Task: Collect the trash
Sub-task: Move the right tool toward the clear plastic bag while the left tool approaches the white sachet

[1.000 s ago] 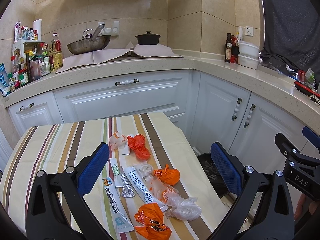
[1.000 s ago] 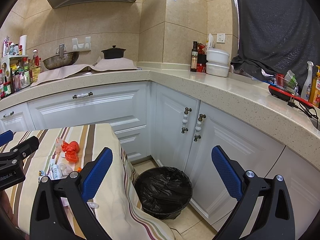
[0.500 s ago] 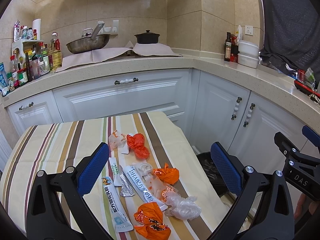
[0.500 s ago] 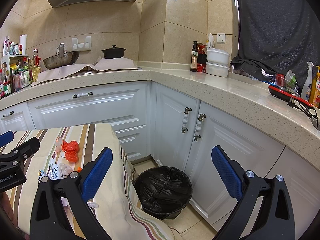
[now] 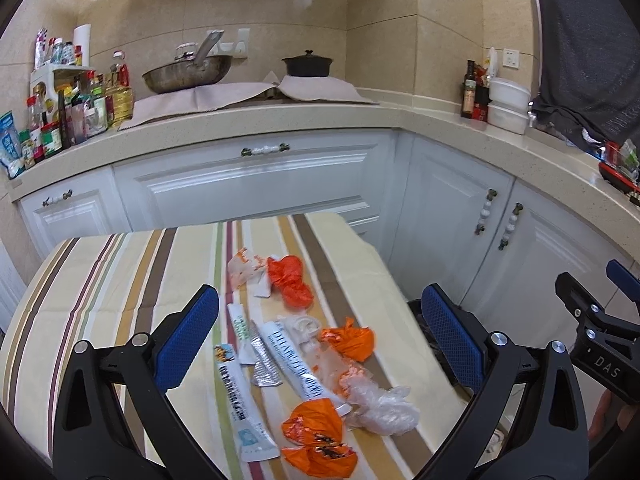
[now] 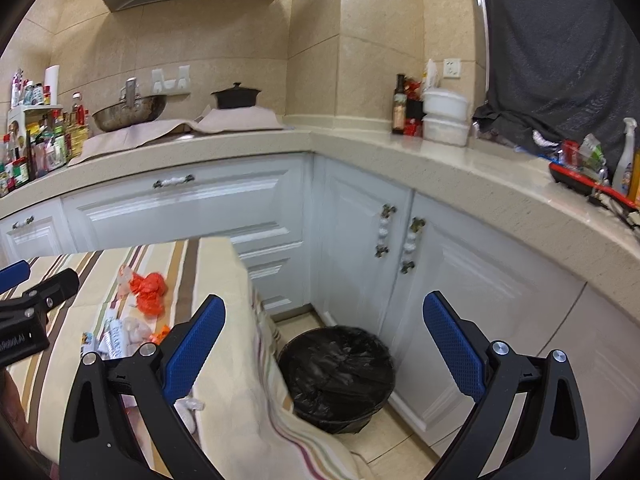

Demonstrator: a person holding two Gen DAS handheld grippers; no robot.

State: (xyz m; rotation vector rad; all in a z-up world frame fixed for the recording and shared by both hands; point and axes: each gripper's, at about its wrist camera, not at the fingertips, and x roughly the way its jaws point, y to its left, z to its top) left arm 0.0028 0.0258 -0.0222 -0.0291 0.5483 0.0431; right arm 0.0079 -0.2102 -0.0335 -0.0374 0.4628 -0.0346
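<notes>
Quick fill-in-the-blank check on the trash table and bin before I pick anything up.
1. The trash bin on the floor has a ____ liner.
2. The wrappers lie on a ____ tablecloth.
3. The left gripper and right gripper are both ____.
4. Seen from the right wrist, the bin stands ____ of the table.

Missing words: black; striped; open; right

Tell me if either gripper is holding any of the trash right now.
No. The left gripper and the right gripper are both open and empty; the wrappers lie on the table.
</notes>
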